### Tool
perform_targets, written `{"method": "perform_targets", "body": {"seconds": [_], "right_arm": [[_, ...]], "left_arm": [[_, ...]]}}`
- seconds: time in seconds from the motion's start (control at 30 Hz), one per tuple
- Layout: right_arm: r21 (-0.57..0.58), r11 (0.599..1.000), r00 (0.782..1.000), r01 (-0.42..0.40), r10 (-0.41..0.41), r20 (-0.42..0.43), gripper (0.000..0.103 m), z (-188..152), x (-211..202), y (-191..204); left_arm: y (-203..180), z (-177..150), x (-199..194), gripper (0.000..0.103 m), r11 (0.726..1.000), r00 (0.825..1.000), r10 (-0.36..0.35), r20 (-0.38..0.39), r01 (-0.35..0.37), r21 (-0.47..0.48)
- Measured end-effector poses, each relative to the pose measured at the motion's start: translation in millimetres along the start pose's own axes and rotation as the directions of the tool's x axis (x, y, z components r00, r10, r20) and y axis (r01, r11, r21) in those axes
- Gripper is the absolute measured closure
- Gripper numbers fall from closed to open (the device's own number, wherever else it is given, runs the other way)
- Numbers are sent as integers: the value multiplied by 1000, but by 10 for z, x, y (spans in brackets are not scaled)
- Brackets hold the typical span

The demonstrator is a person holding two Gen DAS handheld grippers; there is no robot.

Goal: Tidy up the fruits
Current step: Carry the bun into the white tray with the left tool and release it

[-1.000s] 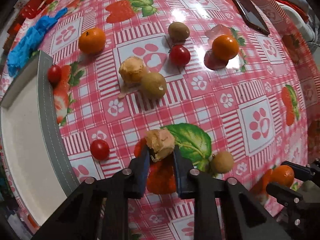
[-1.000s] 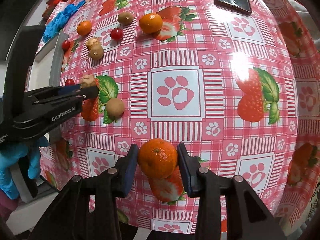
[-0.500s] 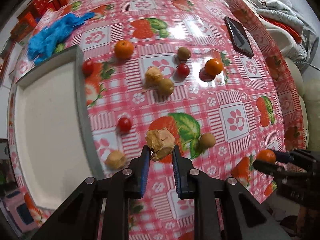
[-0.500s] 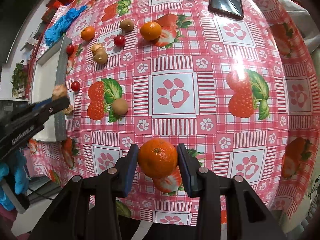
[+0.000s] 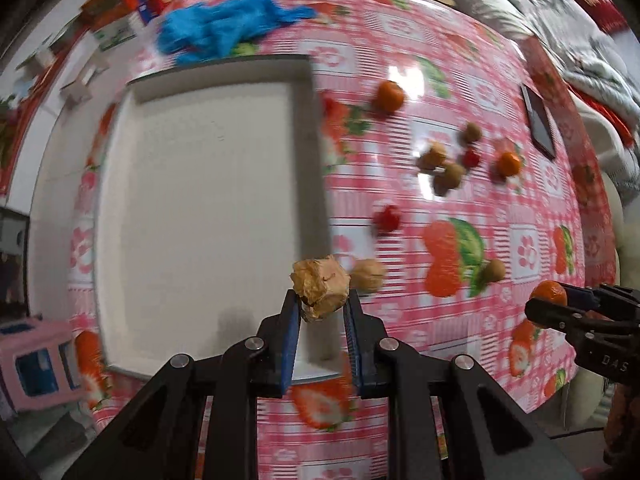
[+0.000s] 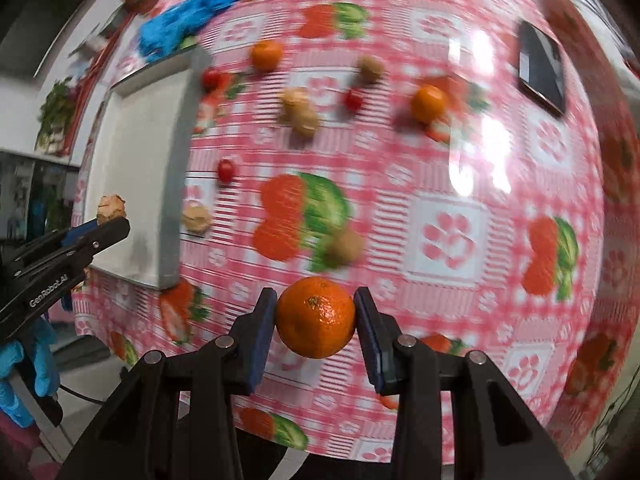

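Left wrist view: left tongs (image 5: 322, 307) grip a husked fruit (image 5: 320, 287) above the white tray's (image 5: 200, 200) near right rim; right tongs (image 6: 315, 320) grip a tangerine (image 6: 315, 317). Clear the rim fully before releasing.

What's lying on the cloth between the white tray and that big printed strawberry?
In the right wrist view, a red cherry tomato and a tan papery fruit lie between the white tray and the printed strawberry.
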State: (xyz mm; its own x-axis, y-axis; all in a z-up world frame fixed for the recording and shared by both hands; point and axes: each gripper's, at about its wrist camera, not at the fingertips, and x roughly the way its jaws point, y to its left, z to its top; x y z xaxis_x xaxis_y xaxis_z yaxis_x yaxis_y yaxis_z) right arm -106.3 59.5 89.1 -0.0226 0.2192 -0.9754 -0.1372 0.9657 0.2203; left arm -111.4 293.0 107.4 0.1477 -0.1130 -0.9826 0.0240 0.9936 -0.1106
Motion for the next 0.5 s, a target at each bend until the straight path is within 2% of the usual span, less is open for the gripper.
{"method": "perform_targets", "body": {"seconds": [0.23, 0.5], "right_arm": [[-137, 990, 999, -35, 34, -7, 60, 315, 131, 747], [-245, 968, 998, -58, 52, -32, 60, 526, 383, 1467]], "left_arm": [[529, -106, 97, 80, 996, 999, 48, -24, -50, -77], [851, -206, 315, 80, 992, 994, 82, -70, -89, -94]]}}
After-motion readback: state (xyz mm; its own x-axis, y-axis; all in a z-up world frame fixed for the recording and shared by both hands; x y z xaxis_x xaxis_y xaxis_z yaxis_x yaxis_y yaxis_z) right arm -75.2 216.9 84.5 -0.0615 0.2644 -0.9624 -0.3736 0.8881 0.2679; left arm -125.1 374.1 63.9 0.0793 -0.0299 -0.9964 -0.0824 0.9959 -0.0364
